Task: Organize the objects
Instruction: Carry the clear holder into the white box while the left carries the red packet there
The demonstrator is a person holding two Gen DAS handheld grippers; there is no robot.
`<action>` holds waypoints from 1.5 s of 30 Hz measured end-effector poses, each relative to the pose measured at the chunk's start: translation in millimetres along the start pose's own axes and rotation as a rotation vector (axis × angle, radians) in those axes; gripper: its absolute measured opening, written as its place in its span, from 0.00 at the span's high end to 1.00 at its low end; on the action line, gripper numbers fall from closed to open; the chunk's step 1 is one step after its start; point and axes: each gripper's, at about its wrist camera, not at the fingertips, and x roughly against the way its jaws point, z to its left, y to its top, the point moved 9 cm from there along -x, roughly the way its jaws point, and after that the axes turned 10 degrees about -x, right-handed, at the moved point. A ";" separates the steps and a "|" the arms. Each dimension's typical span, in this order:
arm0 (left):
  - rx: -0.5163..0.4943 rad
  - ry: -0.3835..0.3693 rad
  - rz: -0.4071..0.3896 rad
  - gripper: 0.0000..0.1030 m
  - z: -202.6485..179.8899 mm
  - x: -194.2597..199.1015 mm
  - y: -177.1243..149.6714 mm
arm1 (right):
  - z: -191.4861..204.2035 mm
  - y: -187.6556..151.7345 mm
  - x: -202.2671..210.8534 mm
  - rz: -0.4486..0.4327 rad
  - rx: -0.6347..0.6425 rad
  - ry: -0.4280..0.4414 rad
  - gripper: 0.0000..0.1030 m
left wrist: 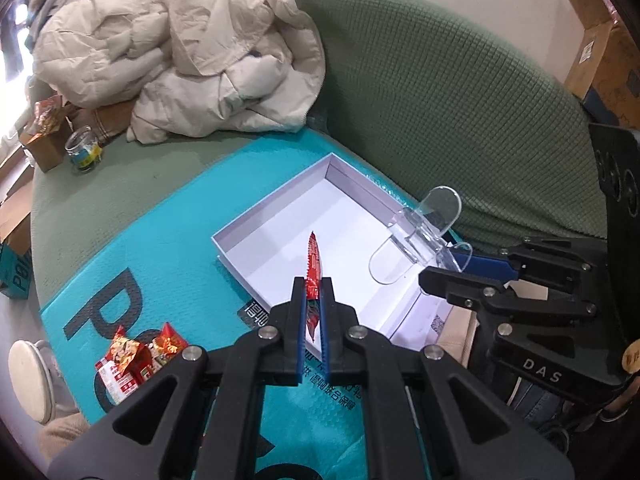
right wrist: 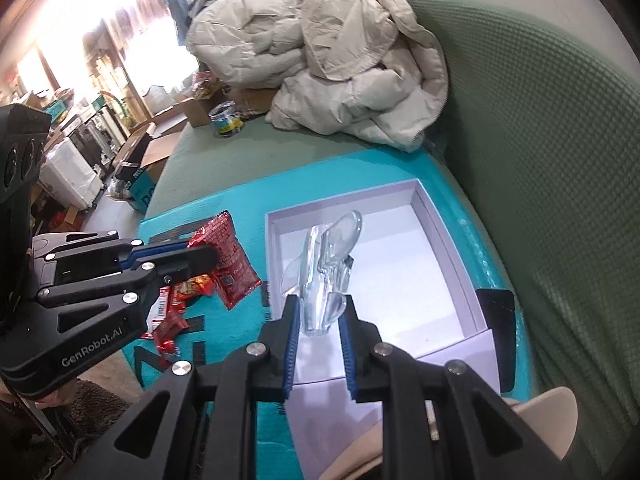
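A shallow white box (left wrist: pixel 276 208) lies open on a teal mat (left wrist: pixel 160 248) on the green sofa. My left gripper (left wrist: pixel 313 284) is shut on a red snack packet (left wrist: pixel 314 264), held edge-on above the box's near side; the packet also shows in the right wrist view (right wrist: pixel 224 248). My right gripper (right wrist: pixel 319 304) is shut on a clear plastic stand (right wrist: pixel 324 272) and holds it over the box (right wrist: pixel 440 216); the stand also shows in the left wrist view (left wrist: pixel 420 236). More red snack packets (left wrist: pixel 136 356) lie on the mat at the left.
A crumpled cream jacket (left wrist: pixel 192 48) lies on the sofa behind the mat. A small glass jar (left wrist: pixel 83 154) and cardboard boxes (left wrist: pixel 44 140) stand at the far left. The green sofa back (left wrist: pixel 460 112) rises to the right. A white stool (left wrist: pixel 30 380) stands at the lower left.
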 end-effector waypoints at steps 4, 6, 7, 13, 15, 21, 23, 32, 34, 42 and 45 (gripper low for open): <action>-0.034 0.026 0.015 0.95 -0.6 -16.4 4.0 | -11.2 -1.6 -9.8 0.015 -0.011 -0.034 0.82; -0.052 0.026 0.022 0.95 -3.8 -23.0 3.6 | -15.3 -3.0 -16.0 0.025 -0.014 -0.040 0.82; -0.053 0.019 0.028 0.95 -4.8 -26.9 3.0 | -17.6 -4.0 -19.1 0.031 -0.018 -0.040 0.82; -0.043 -0.015 0.075 0.95 -7.7 -55.3 -2.7 | -32.4 -10.8 -36.9 0.063 -0.056 -0.046 0.82; -0.047 -0.025 0.084 0.95 -10.3 -63.1 -3.4 | -37.1 -12.5 -41.4 0.069 -0.065 -0.056 0.82; -0.067 -0.046 0.106 0.95 -17.9 -83.4 1.4 | -46.7 -18.2 -53.1 0.091 -0.092 -0.064 0.82; -0.078 -0.054 0.118 0.95 -21.1 -90.4 2.4 | -49.4 -19.7 -56.4 0.094 -0.103 -0.065 0.82; -0.071 -0.071 0.168 0.95 -23.1 -119.2 -3.5 | -62.8 -26.1 -74.9 0.118 -0.128 -0.095 0.82; -0.063 -0.077 0.176 0.95 -23.4 -123.6 -5.6 | -63.3 -27.5 -77.9 0.124 -0.131 -0.097 0.82; -0.067 -0.064 0.213 0.94 -27.5 -139.5 -14.5 | -64.0 -36.3 -94.0 0.152 -0.118 -0.123 0.82; -0.063 -0.055 0.210 0.94 -26.4 -141.9 -13.5 | -62.0 -40.8 -101.2 0.166 -0.102 -0.137 0.82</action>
